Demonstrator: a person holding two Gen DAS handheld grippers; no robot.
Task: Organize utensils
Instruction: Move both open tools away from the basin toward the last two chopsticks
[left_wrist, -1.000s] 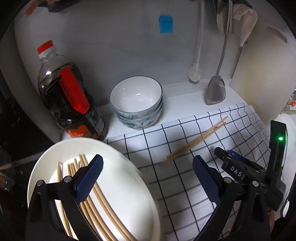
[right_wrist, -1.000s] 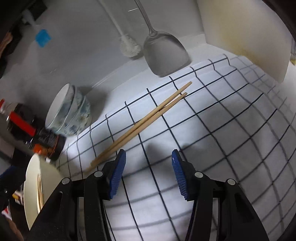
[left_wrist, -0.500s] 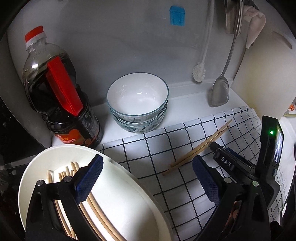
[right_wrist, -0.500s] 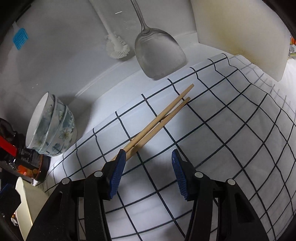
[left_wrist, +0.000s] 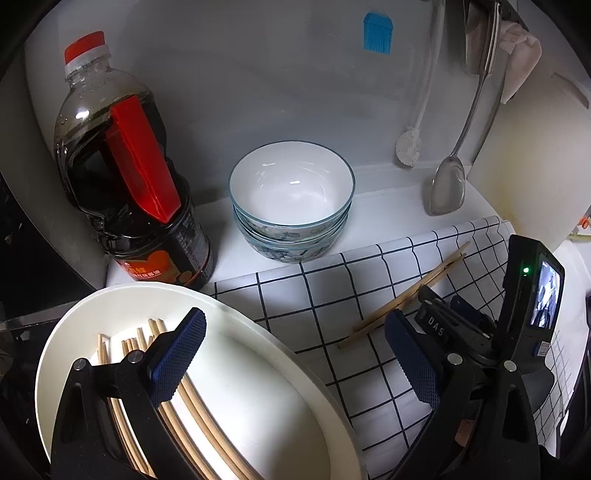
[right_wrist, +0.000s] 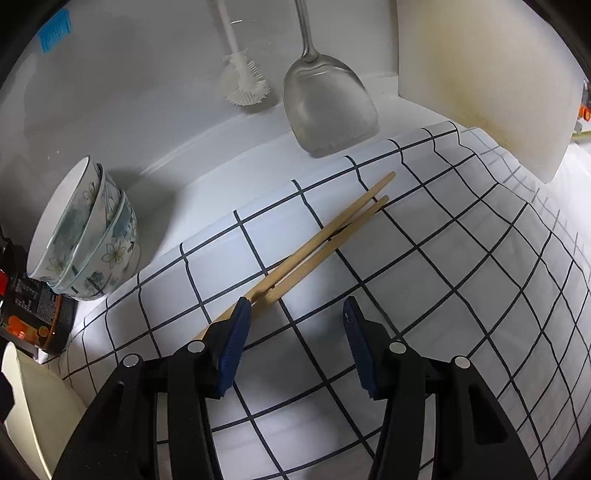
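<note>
A pair of wooden chopsticks (right_wrist: 325, 240) lies diagonally on the checked cloth (right_wrist: 443, 295); it also shows in the left wrist view (left_wrist: 402, 295). My right gripper (right_wrist: 295, 332) is open and low over the cloth, its left finger over the near ends of the pair. The right gripper's body (left_wrist: 480, 332) shows in the left wrist view. My left gripper (left_wrist: 295, 354) is open above a white plate (left_wrist: 258, 387) that holds several chopsticks (left_wrist: 184, 406).
A stack of patterned bowls (left_wrist: 291, 206) and a dark sauce bottle (left_wrist: 129, 184) stand at the back left. A metal spatula (right_wrist: 328, 107), a white brush (right_wrist: 243, 85) and a pale cutting board (right_wrist: 491, 74) stand along the back wall.
The right gripper moved forward toward the chopsticks on the cloth until its left finger reached their near ends. The left gripper drew back slightly over the plate.
</note>
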